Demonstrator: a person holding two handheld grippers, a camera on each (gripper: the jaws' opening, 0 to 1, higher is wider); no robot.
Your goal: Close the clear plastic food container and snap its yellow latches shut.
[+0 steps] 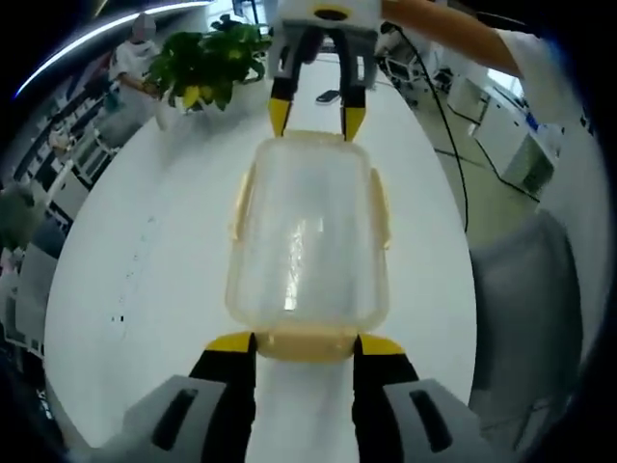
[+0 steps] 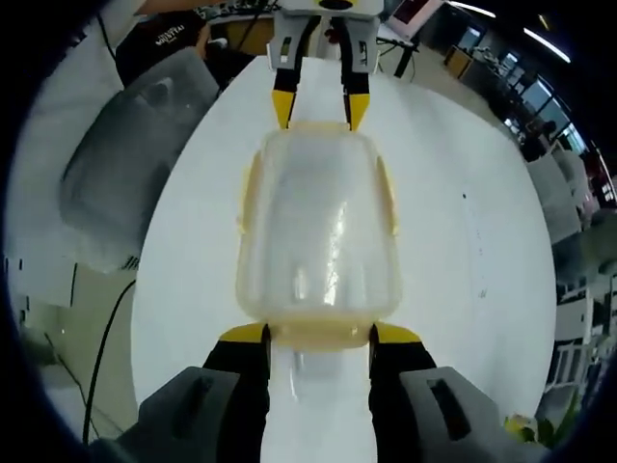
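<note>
Bracketing the near short end of the food container point(image 1: 307, 241), the left gripper point(image 1: 304, 344) is standing with its jaws spread apart, one yellow tip at each side of the end latch point(image 1: 307, 344), which is sitting in the gap between them. Neither tip is clearly pinching anything; they look to be resting at the latch's corners, touching or just beside it. At the far short end the right gripper point(image 1: 315, 121) is doing the same from the opposite side, its tips parted and pointing down at the far edge.

From the right gripper view the arrangement is mirrored: the right gripper point(image 2: 318, 335) is flanking its own end latch point(image 2: 318, 335) with open jaws, and the left gripper point(image 2: 316, 111) is meeting the opposite end.

The container is lying on the white table point(image 1: 145, 251) with the lid already seated on top, and its long axis is running straight from one pair of jaws to the other. So each gripper is equally close to its own end, and the container is pinned lengthwise between them. The side latches point(image 1: 379, 207) along the long edges are lying out of either gripper's line; whether they are snapped down is hard to tell. By my judgement the end latches are the ones within reach, each needing a push from its own gripper.
</note>
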